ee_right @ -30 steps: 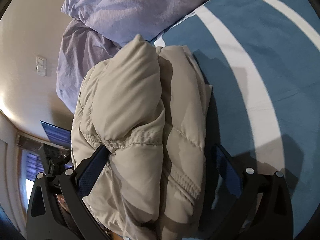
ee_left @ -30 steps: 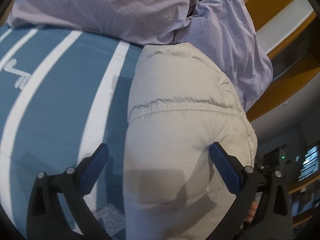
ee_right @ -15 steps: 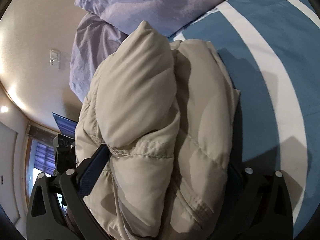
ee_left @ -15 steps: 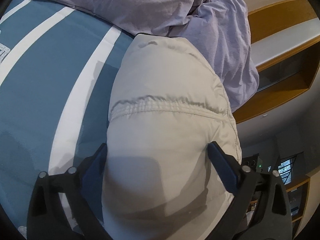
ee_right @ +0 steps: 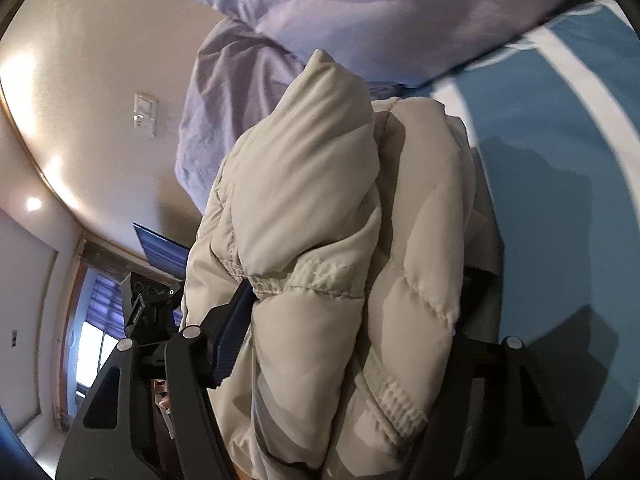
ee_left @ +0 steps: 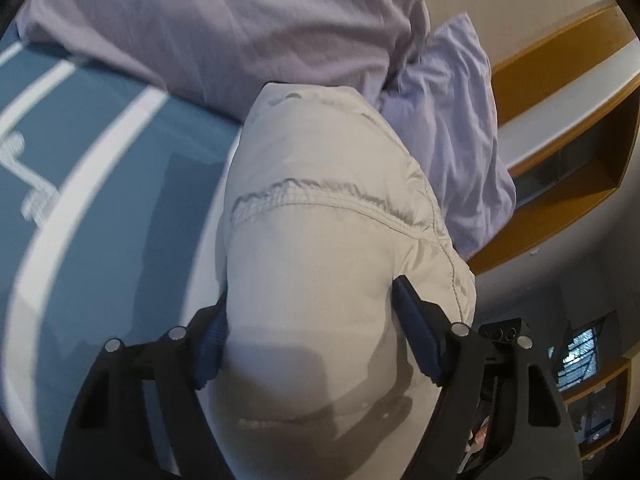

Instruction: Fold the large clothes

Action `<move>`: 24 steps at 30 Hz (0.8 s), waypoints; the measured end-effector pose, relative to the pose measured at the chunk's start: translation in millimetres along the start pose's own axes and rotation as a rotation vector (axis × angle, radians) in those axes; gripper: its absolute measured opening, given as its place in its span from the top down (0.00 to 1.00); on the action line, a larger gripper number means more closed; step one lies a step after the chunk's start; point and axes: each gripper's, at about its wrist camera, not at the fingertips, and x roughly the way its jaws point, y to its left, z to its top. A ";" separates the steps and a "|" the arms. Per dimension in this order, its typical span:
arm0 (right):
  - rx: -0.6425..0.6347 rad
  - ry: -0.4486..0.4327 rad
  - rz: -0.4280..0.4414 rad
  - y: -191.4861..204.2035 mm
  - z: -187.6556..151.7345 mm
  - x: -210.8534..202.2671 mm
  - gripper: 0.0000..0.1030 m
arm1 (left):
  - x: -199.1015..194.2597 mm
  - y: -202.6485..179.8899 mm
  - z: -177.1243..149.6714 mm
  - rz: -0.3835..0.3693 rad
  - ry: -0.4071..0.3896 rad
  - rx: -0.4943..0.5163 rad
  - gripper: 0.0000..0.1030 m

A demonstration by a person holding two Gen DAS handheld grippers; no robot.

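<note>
Both pairs of jaws were clamped on the puffy beige jacket [ee_left: 320, 248], one blue pad pressed into each side of the bundle. On the left gripper [ee_left: 316, 332] the left pad was half hidden by the fabric; on the right gripper [ee_right: 352, 320] the right pad was fully hidden behind the folds. The lower end of the jacket was cut off in both views. It lay folded on the blue striped bed cover [ee_left: 100, 208], its long axis running away from the cameras, the far end pointing at, and touching, the lilac pillows [ee_left: 224, 32]. Some motion blur softened the edges.
</note>
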 end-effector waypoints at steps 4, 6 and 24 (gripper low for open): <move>-0.022 0.001 0.013 12.0 9.1 21.0 0.35 | -12.1 10.2 24.1 0.029 -0.045 0.009 0.27; -0.036 -0.005 0.006 15.4 13.1 29.6 0.35 | -12.1 16.2 32.0 0.042 -0.056 0.012 0.27; -0.050 -0.075 -0.173 13.8 5.0 29.6 0.23 | -6.6 17.8 27.1 0.269 -0.144 0.149 0.18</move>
